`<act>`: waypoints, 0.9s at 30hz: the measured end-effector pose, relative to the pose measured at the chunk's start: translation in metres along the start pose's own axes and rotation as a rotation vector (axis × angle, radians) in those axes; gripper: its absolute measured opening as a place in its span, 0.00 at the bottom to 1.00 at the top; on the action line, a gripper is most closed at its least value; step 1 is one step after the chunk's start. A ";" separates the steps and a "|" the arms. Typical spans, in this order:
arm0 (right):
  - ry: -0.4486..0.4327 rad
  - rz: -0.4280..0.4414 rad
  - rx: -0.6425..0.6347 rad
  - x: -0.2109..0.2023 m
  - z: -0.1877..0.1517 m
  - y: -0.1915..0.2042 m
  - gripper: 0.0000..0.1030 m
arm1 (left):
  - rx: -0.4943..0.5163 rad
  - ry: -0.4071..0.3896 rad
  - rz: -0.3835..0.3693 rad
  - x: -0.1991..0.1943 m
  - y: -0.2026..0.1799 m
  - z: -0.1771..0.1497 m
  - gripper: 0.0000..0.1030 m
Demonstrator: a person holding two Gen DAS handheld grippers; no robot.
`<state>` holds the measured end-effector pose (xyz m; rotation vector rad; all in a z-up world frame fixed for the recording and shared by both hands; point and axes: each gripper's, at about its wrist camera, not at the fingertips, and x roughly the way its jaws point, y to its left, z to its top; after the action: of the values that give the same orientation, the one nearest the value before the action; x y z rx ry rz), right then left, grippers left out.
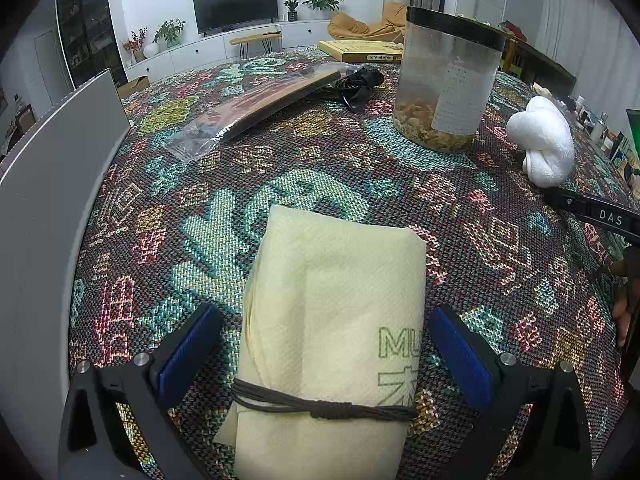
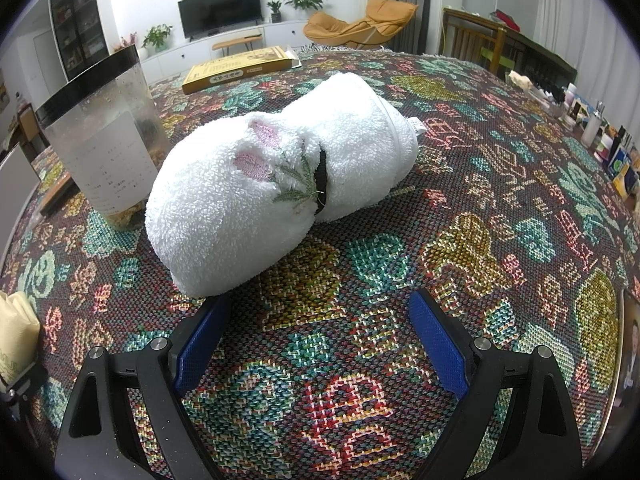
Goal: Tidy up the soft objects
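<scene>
Below, left tongs [image 1: 324, 354] spread wide, straddling without touching a pale yellow folded cloth [image 1: 332, 320] bound by a dark cord [image 1: 320, 406]. Right tongs [image 2: 320, 344] likewise spread, empty, just short of a rolled white towel [image 2: 276, 184] lying on the patterned surface [image 2: 460, 240] beside a clear jar [image 2: 108, 140].

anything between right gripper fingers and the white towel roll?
Nothing. In the right wrist view only bare patterned tablecloth lies between the open right gripper and the white towel roll.
</scene>
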<state>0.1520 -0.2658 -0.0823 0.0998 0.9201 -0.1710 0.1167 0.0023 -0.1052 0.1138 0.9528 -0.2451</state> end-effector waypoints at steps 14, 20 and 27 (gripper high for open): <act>0.001 -0.001 -0.001 0.000 0.000 0.000 0.90 | 0.000 0.000 -0.001 0.000 0.000 -0.001 1.00; -0.029 0.229 0.096 -0.026 -0.004 -0.024 0.89 | 0.036 0.082 -0.039 -0.005 0.001 0.002 1.00; 0.101 0.374 0.490 0.016 0.042 -0.062 0.89 | 0.064 0.080 -0.021 -0.012 -0.007 -0.005 0.94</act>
<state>0.1825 -0.3352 -0.0705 0.7348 0.9279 -0.0397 0.1044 -0.0022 -0.0979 0.1733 1.0263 -0.2925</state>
